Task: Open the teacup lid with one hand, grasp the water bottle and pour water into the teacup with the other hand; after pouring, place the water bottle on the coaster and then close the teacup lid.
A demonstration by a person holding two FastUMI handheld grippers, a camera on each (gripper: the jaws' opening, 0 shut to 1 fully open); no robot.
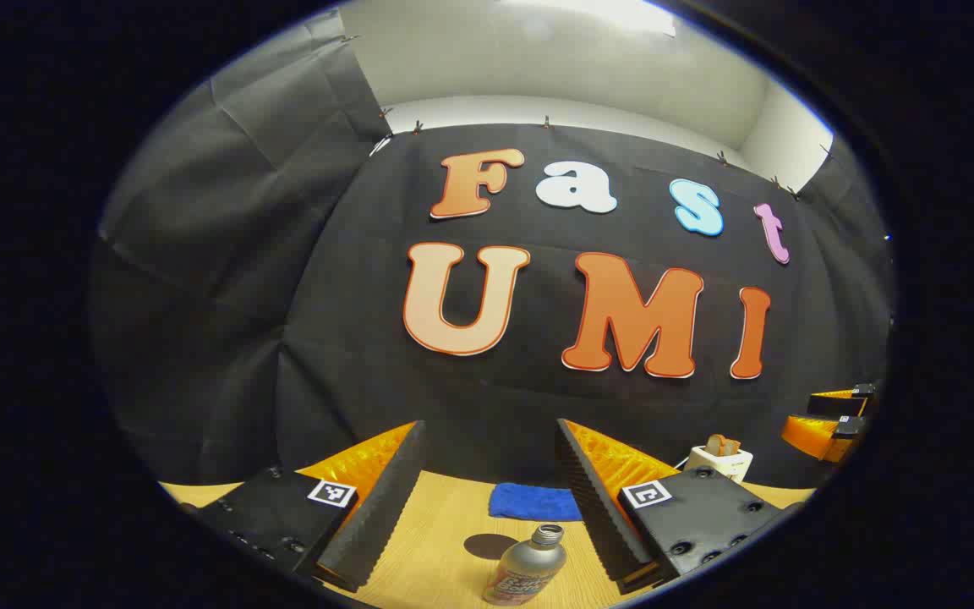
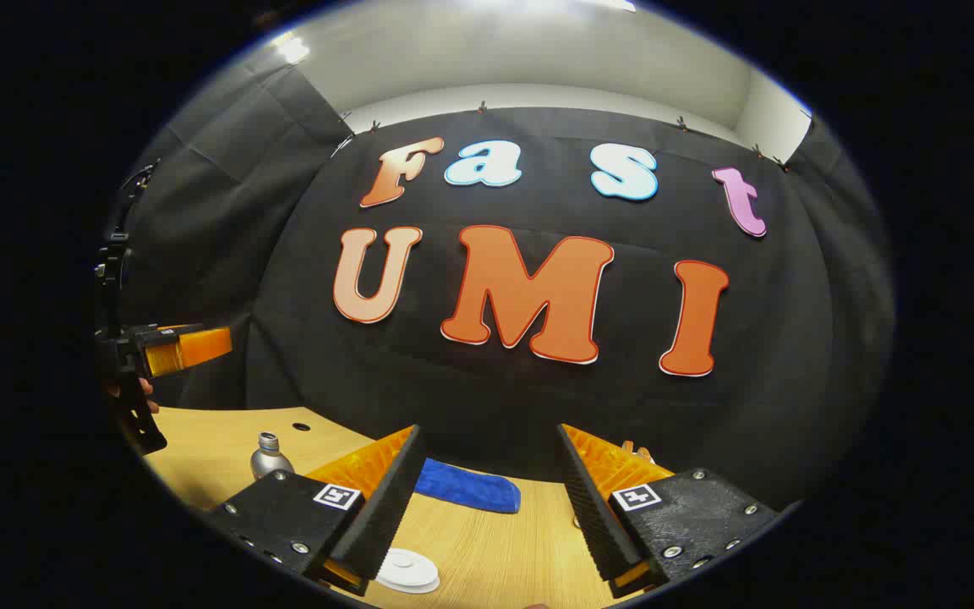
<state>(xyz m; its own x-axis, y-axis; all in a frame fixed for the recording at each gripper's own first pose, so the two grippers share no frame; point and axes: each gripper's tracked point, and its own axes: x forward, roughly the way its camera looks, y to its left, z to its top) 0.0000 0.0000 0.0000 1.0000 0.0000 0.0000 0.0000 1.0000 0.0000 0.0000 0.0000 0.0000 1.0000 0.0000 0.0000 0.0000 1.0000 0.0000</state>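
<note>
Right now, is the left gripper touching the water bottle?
Apart. In the left gripper view, the left gripper is open, and the water bottle stands on the table with bare wood showing between it and each finger.

A folded blue cloth (image 1: 533, 502) lies flat on the light wooden worktop (image 1: 445, 524), back near the black wall. Off to its right sits a small white toaster (image 1: 721, 461) with brown toast slices standing up in its slots. The right gripper view shows the cloth too (image 2: 467, 491).
</note>
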